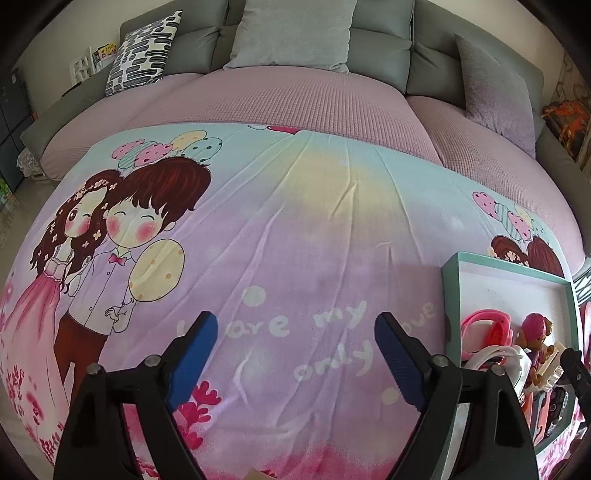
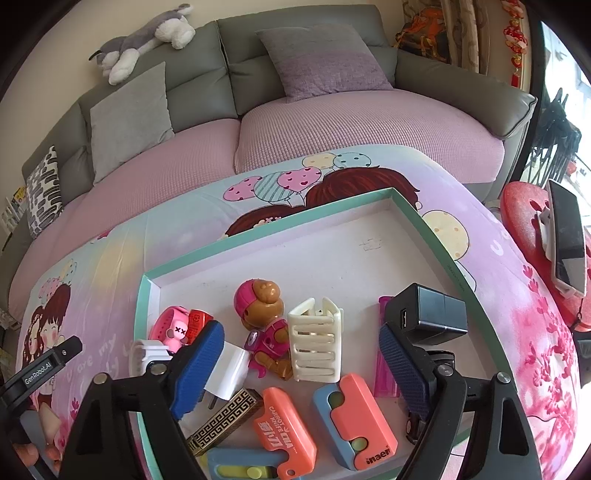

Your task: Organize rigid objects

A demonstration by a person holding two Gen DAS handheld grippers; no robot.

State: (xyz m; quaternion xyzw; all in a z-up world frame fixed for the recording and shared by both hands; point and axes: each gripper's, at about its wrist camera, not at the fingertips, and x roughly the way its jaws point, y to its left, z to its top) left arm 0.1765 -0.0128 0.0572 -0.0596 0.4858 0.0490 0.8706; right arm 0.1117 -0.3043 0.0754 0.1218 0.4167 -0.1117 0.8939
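My right gripper [image 2: 301,328] is open above a shallow white box with a teal rim [image 2: 258,227]; its pads press on nothing. Below it in the box lie a pink dog figure [image 2: 264,317], a cream hair clip [image 2: 316,343], a white plug [image 2: 229,373], a black charger [image 2: 430,312], two orange-and-blue folding knives [image 2: 354,410], a pink watch [image 2: 171,328] and a patterned lighter [image 2: 221,424]. My left gripper [image 1: 295,321] is open over the bare cartoon blanket [image 1: 280,229], with nothing between its fingers. The box [image 1: 448,295] lies to its right.
The blanket covers a table in front of a grey sofa with pink seat covers [image 2: 369,125] and cushions [image 1: 291,33]. A plush dog [image 2: 144,40] lies on the sofa back. A red stool [image 2: 524,221] holding a phone [image 2: 567,236] stands at the right.
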